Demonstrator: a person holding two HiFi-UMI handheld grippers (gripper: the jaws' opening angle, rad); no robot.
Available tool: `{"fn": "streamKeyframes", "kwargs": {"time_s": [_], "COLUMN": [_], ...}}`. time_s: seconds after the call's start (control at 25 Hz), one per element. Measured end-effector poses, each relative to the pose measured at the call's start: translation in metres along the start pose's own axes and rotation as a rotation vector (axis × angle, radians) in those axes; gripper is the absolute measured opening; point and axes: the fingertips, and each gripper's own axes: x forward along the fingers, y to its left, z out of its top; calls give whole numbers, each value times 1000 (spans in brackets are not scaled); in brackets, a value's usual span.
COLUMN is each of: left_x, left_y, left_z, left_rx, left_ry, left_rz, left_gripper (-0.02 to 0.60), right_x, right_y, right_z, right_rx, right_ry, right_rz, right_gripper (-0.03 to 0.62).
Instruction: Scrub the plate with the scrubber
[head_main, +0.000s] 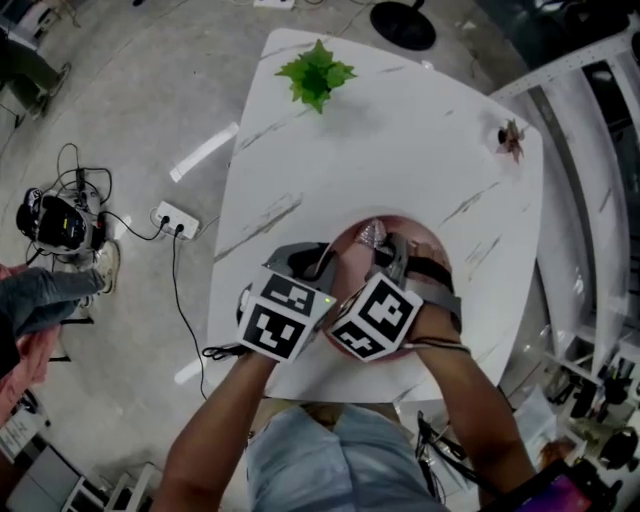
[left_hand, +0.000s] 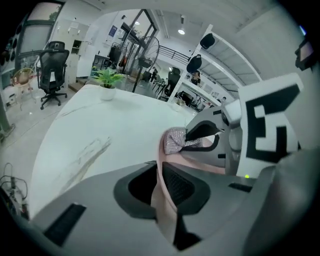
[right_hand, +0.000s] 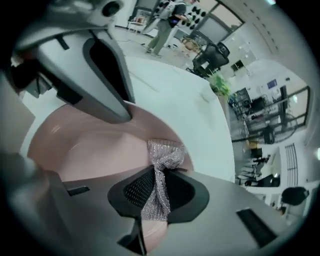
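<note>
A pink plate (head_main: 352, 250) lies near the front edge of the white table (head_main: 400, 140). My left gripper (head_main: 318, 262) is shut on the plate's left rim (left_hand: 162, 185), which stands edge-on between its jaws. My right gripper (head_main: 386, 250) is shut on a silvery mesh scrubber (right_hand: 160, 172), whose bunched end presses on the plate (right_hand: 85, 145) near its far rim. The scrubber (left_hand: 176, 140) also shows in the left gripper view, held by the right gripper's jaws over the plate. In the head view the scrubber (head_main: 371, 234) peeks out above the marker cubes.
A small green potted plant (head_main: 316, 72) stands at the table's far side, and a small dried flower (head_main: 511, 138) at its far right edge. A power strip (head_main: 176, 220) with cables and a device (head_main: 58, 222) lie on the floor to the left.
</note>
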Motion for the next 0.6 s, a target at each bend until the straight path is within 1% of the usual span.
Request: {"fn": "streamKeyframes", "kwargs": {"time_s": [0.08,0.28,0.44,0.6], "left_x": [0,-3,-4,-2], "left_y": [1,5,5,5], "left_z": [2,11,14,14], "left_rx": [-21,-91,-104,-115], "left_ry": [1,-33,-50,-55], "left_rz": [-25,-70,-72,-77], "left_gripper": [29,28,26,26], "right_x": [-2,-5,-15,-22], "right_y": [3,12,30,47], "right_z": [8,12,23,31], "right_rx": [-80,-196,-271,-313], "right_ry": [-17,-58,-94,-128], "right_rz": [-29,-68,-83,-89], "right_gripper": [78,77,75,75]}}
